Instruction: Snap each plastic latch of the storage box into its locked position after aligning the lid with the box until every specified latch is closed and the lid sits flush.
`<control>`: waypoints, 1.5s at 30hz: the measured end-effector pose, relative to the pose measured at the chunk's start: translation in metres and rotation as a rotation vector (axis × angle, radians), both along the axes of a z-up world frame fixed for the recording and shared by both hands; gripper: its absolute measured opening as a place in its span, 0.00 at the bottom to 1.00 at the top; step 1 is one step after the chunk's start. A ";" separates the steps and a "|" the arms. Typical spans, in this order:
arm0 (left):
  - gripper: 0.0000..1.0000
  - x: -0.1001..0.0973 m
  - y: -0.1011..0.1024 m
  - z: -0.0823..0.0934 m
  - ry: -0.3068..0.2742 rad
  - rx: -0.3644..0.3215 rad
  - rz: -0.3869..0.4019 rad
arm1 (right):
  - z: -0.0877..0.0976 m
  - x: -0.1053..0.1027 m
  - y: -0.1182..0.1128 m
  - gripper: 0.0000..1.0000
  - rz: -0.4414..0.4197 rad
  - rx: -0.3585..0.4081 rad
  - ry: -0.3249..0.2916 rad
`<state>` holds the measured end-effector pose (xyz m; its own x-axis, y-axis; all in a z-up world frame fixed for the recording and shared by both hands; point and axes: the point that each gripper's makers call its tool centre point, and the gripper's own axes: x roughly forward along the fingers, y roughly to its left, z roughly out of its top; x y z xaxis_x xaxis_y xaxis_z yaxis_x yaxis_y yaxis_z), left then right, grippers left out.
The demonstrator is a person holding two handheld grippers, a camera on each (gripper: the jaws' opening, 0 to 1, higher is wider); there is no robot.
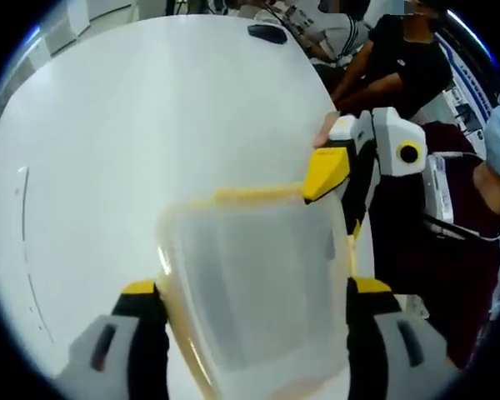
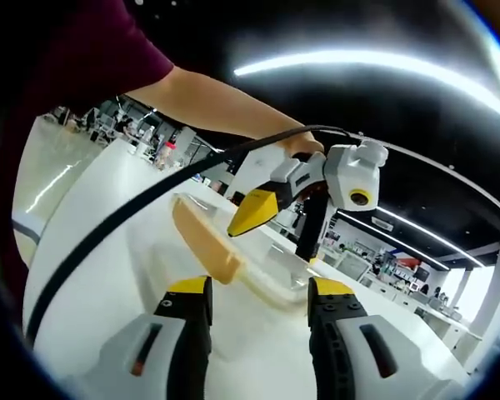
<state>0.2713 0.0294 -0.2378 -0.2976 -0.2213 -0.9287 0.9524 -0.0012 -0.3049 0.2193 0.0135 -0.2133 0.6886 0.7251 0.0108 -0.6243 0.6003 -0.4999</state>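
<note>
A translucent storage box [image 1: 250, 300] with a yellowish far rim [image 1: 250, 194] sits between the jaws of my left gripper [image 1: 257, 287], whose inner faces touch its two side walls. My right gripper [image 1: 333, 212] comes in from the right; its yellow finger rests on the box's far right corner and its dark finger stands outside the wall. In the right gripper view the box [image 2: 271, 279] lies on the white table with a tan latch [image 2: 204, 233] sticking out toward the left jaw. My right gripper [image 2: 261, 287] stands open at the box's near edge. The left gripper [image 2: 275, 237] straddles the box from the far side.
The white table [image 1: 150, 108] stretches far to the left and ahead. A small black object [image 1: 267, 33] lies at its far end. A person in black [image 1: 400, 58] sits at the table's right edge. A bare forearm [image 2: 208, 96] and a black cable [image 2: 133, 217] cross the right gripper view.
</note>
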 end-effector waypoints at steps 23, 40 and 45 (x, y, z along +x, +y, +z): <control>0.91 -0.005 0.002 -0.009 0.109 0.029 0.013 | 0.000 -0.001 0.001 0.45 0.002 -0.004 -0.004; 0.90 -0.008 0.005 -0.007 0.079 0.042 0.022 | 0.000 -0.003 0.003 0.45 0.000 -0.009 -0.007; 0.90 -0.008 0.005 -0.007 0.078 0.037 0.023 | 0.000 -0.002 0.003 0.45 0.000 -0.009 -0.007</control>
